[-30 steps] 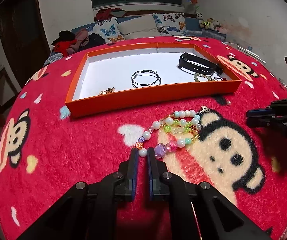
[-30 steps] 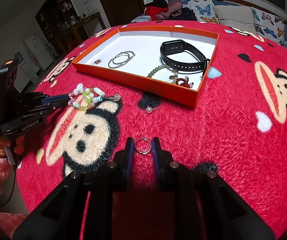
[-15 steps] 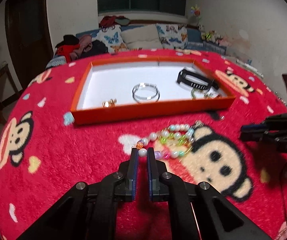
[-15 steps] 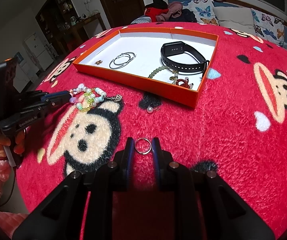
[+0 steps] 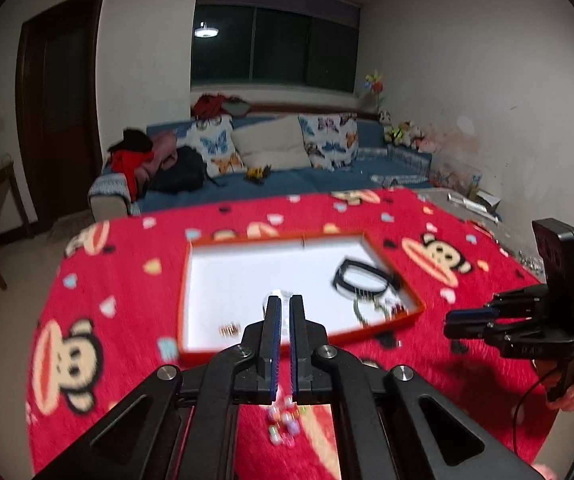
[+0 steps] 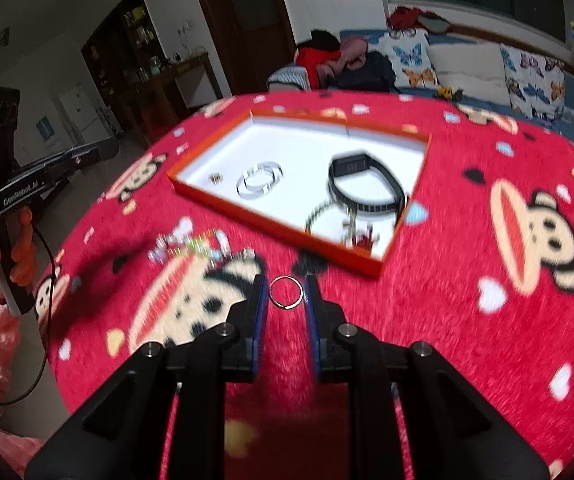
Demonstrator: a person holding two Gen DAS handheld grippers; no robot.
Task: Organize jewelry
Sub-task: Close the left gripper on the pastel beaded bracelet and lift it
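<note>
A: Right tongs (image 6: 283, 289) pinched the ring (image 6: 285, 293) by its edges; the tray (image 6: 275, 224) lay ahead.

B: Left tongs (image 5: 282, 308) were nearly closed, apparently empty, the beads (image 5: 283, 426) below them. A thin ring could have twisted free in transit.

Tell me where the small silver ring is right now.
In the right wrist view, the silver ring sits between the fingers of the right gripper, near the orange tray's front wall.
</note>
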